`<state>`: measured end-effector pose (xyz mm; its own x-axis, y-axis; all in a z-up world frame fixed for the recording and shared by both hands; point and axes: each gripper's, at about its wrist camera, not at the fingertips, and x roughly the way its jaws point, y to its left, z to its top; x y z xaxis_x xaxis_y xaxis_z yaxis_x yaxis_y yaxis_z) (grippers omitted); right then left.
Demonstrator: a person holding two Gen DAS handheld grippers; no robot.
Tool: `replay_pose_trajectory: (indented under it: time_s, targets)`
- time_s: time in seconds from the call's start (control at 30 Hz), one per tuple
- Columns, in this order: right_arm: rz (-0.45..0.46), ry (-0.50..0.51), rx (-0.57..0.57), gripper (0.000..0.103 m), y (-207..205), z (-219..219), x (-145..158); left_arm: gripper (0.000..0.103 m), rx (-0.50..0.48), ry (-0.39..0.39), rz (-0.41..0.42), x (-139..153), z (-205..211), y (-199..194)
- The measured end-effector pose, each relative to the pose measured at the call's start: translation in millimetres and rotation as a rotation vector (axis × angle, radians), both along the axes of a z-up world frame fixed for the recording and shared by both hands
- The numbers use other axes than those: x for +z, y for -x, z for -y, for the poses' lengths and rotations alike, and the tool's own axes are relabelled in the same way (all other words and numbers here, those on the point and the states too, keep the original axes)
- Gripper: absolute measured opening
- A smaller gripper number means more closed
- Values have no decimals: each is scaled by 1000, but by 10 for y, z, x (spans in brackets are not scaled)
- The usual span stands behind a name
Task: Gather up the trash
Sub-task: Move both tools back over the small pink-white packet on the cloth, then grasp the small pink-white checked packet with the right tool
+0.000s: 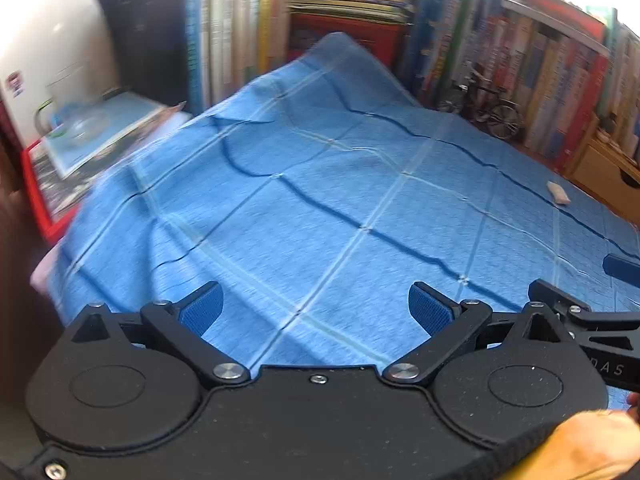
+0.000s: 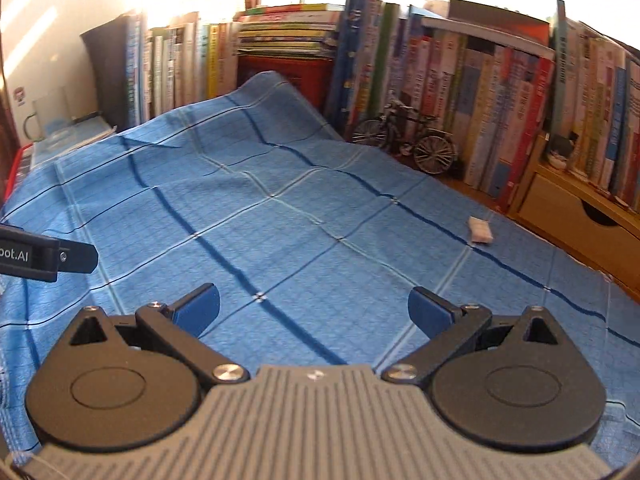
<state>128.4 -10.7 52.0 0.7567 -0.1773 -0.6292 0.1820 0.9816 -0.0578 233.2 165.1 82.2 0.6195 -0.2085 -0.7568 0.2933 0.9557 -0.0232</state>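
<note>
A small pale scrap of trash (image 2: 480,231) lies on the blue checked cloth (image 2: 280,216) near its right edge; the left wrist view has the same scrap (image 1: 558,193) far to the right. My right gripper (image 2: 314,308) hovers open above the cloth, well short and left of the scrap, nothing between its blue pads (image 2: 428,314). My left gripper (image 1: 316,308) is open too, over the cloth (image 1: 320,184), empty. A part of the right gripper (image 1: 580,312) shows at the left view's right edge, and a part of the left gripper (image 2: 44,258) at the right view's left edge.
A row of upright books (image 2: 480,92) lines the back. A small model bicycle (image 2: 408,140) stands before them. A wooden drawer unit (image 2: 576,216) sits at the right. A glass mug (image 1: 76,108) rests on stacked magazines (image 1: 104,132) at the left. A hand (image 1: 580,440) grips the left tool.
</note>
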Motion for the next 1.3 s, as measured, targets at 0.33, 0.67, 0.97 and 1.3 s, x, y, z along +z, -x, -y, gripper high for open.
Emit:
replay_pose_trajectory:
  time_s: [0.33, 0.67, 0.97, 1.3]
  targets:
    - [20, 25, -177, 103, -75, 555, 32, 99, -132, 28, -27, -51, 476, -127]
    - [53, 28, -291, 103, -412, 997, 4, 98, -187, 23, -45, -142, 734, -447]
    - [15, 95, -367, 103, -890, 1316, -216, 98, -182, 12, -36, -196, 756, -705]
    - [-6, 85, -374, 96, -1166, 1429, -504, 97, -191, 21, -62, -269, 991, -882]
